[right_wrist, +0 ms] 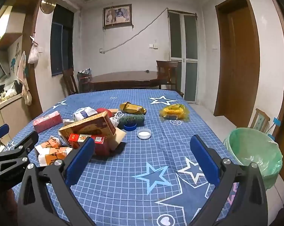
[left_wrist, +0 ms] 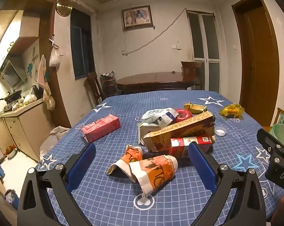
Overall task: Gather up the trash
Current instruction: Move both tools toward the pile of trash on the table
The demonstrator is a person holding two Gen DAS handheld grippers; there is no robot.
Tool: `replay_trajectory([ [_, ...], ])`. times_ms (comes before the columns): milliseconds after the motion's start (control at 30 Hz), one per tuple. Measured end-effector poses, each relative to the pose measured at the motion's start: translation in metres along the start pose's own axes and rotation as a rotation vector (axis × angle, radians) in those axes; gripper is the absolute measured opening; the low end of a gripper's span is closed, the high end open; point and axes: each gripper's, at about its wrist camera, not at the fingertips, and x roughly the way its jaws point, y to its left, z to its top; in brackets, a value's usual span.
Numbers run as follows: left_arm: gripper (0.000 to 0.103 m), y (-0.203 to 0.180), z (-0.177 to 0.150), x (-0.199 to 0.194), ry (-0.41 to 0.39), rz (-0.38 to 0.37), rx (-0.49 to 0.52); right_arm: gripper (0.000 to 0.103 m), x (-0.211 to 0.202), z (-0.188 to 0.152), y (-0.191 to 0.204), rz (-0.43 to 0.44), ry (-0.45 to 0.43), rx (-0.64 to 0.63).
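A heap of trash lies on the blue star tablecloth (left_wrist: 123, 197): crushed orange paper cups (left_wrist: 151, 169), a tan cardboard box (left_wrist: 181, 131), a red carton (left_wrist: 190, 141) and a white pouch (left_wrist: 160, 115). My left gripper (left_wrist: 142, 152) is open, low over the cloth, with the cups between and just ahead of its blue pads. In the right wrist view the same heap (right_wrist: 89, 130) sits at the left. My right gripper (right_wrist: 142, 148) is open over bare cloth. A bin with a green liner (right_wrist: 254, 154) stands beside the table at the right.
A pink tissue pack (left_wrist: 101, 127), a yellow wrapper (right_wrist: 175, 111), a gold packet (right_wrist: 132, 108), a green roll (right_wrist: 131, 120), a blue lid (right_wrist: 130, 127) and a white lid (right_wrist: 144, 133) lie on the cloth. A dark dining table (right_wrist: 127, 79) with chairs stands behind.
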Motion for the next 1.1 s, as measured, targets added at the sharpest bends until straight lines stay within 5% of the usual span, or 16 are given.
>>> replay_trajectory([
  [1100,0.098,0.002,-0.009,0.014,0.041,0.011,0.013,0.098,0.005,-0.001,0.005,-0.006,0.004,-0.009],
])
